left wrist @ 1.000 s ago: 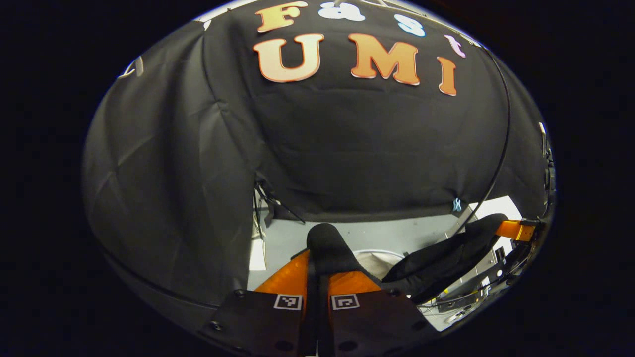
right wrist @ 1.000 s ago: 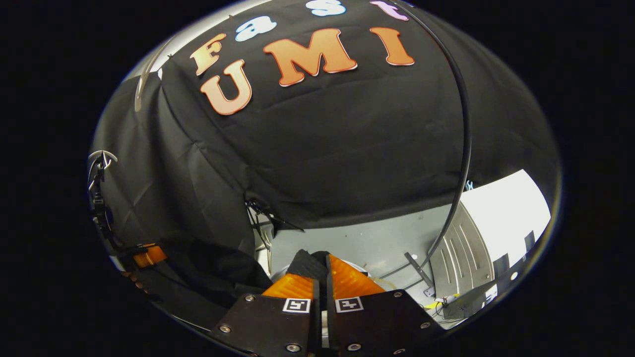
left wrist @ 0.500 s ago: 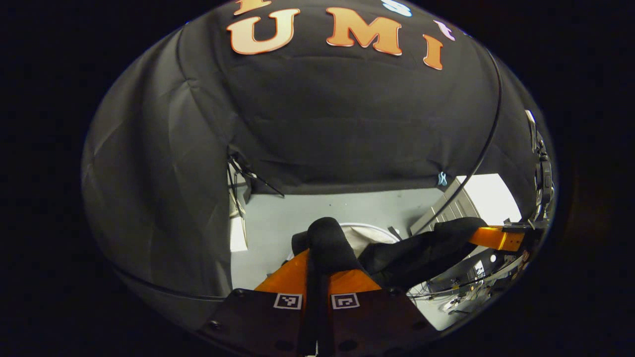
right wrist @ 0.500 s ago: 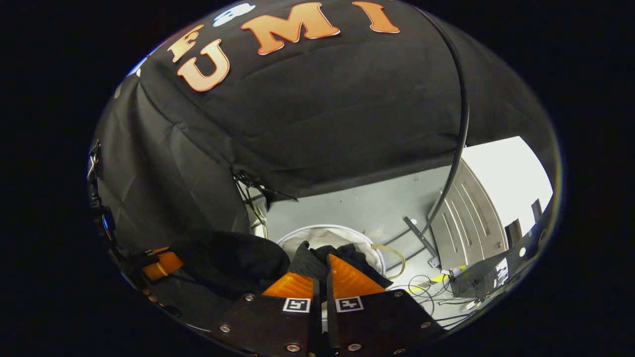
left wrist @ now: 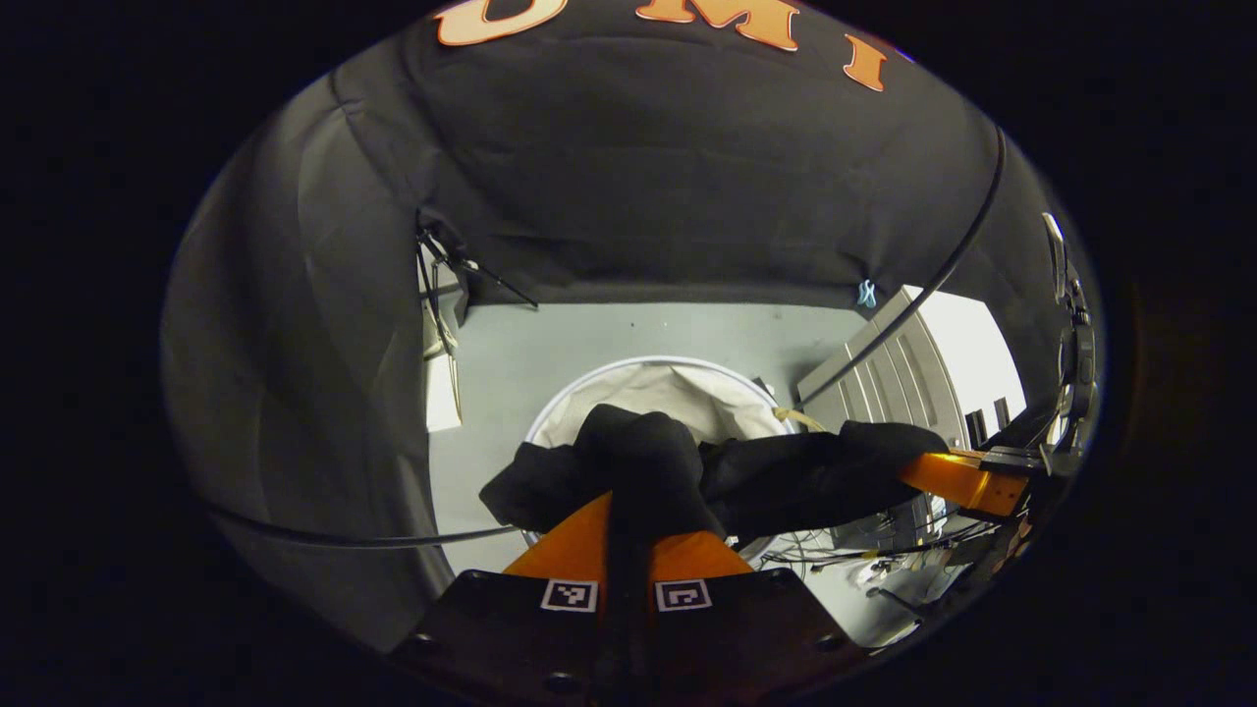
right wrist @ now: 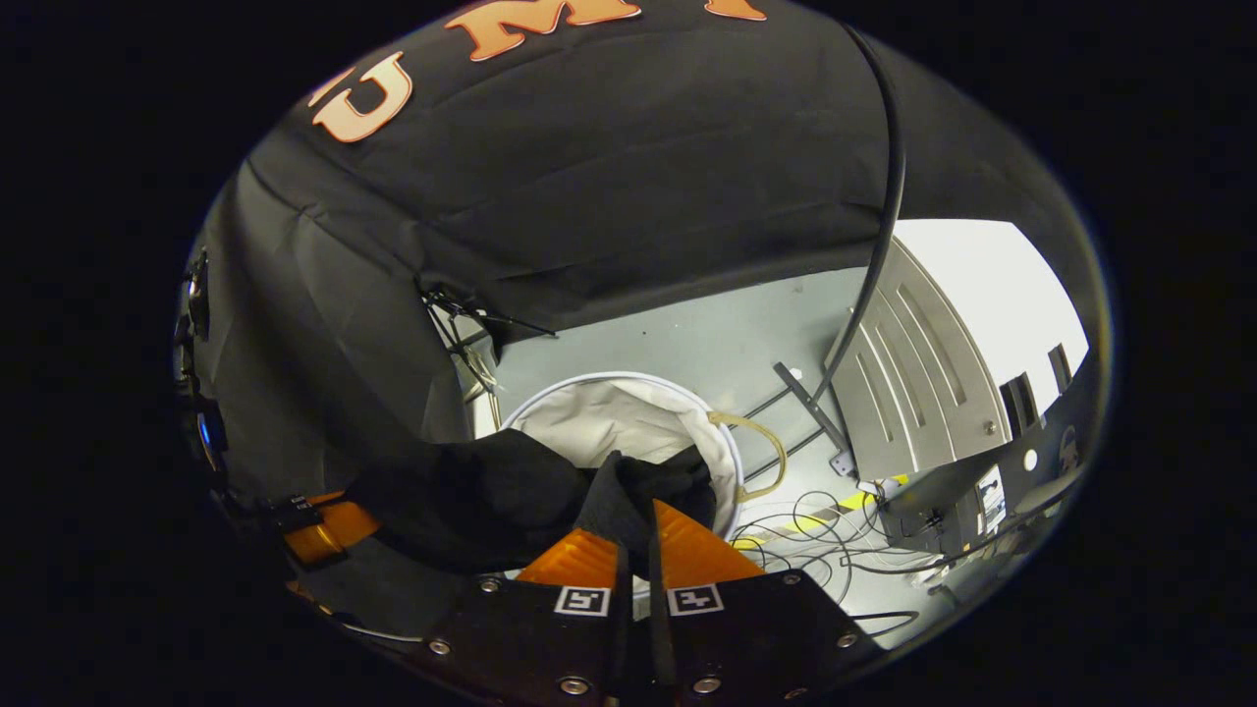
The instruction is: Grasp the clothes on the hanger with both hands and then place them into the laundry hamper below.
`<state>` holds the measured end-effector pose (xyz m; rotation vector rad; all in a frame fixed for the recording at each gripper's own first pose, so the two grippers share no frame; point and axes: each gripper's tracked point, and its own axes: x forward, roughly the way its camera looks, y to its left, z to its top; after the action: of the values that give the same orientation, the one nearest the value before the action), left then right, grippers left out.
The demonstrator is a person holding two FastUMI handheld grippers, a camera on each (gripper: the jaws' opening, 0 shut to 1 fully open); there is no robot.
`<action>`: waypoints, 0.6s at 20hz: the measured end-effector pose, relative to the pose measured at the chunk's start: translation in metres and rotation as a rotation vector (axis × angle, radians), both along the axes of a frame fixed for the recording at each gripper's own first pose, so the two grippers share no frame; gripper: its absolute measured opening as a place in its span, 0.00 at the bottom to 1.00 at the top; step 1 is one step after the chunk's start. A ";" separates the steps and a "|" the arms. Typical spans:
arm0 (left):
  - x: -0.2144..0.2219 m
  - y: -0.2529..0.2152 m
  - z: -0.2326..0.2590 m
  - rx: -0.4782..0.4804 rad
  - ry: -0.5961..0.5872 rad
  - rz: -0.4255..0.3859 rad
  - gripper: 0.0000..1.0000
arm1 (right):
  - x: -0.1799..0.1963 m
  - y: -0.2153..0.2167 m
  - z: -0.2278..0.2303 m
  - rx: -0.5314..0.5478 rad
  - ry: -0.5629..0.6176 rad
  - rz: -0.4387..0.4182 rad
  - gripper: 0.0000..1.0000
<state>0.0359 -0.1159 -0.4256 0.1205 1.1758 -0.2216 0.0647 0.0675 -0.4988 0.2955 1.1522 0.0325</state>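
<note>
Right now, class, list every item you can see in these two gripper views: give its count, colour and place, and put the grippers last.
Black garment: one, black, stretched between both grippers above the hamper.
Laundry hamper: one, white, round, on the floor below.
Hamper handle: one, tan loop at the rim.
Floor: grey.
Grey ribbed panel: one, right of the hamper.
Cables: several, dark, on the floor right of the hamper.
Black cable: one, hanging along the booth wall.
Left gripper: one, shut on the garment.
Right gripper: one, shut on the garment.
</note>
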 end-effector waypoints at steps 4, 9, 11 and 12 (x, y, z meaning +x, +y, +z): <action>-0.018 -0.008 -0.013 0.013 0.063 -0.023 0.10 | -0.001 0.000 0.002 -0.003 0.002 0.005 0.10; -0.027 -0.013 -0.015 0.020 0.080 -0.044 0.12 | 0.004 0.010 0.016 0.044 -0.026 -0.012 0.10; -0.028 -0.012 -0.011 0.012 0.074 -0.041 0.14 | 0.005 0.001 0.020 0.021 -0.039 -0.005 0.15; -0.025 -0.010 -0.009 0.016 0.058 -0.040 0.14 | 0.007 0.002 0.022 0.017 -0.044 0.000 0.21</action>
<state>0.0108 -0.1256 -0.4342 0.1524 1.2342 -0.2522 0.0718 0.0691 -0.4769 0.3082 1.1091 0.0485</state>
